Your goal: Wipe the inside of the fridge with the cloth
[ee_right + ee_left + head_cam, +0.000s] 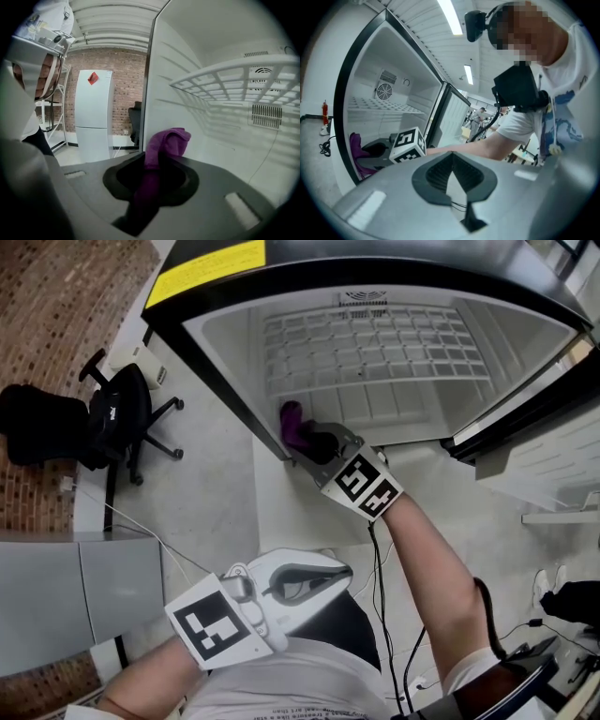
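Note:
The fridge [234, 352] stands open with bare white walls. A purple cloth [291, 422] is pinched in my right gripper [314, 442], low at the left side of the fridge opening. In the right gripper view the cloth [166, 140] sticks up from between the jaws of the right gripper [157, 171], close to the fridge's left wall [176, 89]. My left gripper [323, 579] hangs near my body, outside the fridge, shut with nothing in it. From the left gripper [451, 159] I see the cloth [356, 146] at the fridge's lower left edge.
A white wire shelf [375, 348] spans the fridge above the cloth. The fridge door [525, 418] is swung out to the right. A black office chair [122, 418] stands on the floor at the left. Cables [382, 606] trail along my right arm. Another white fridge [93, 112] stands by a brick wall.

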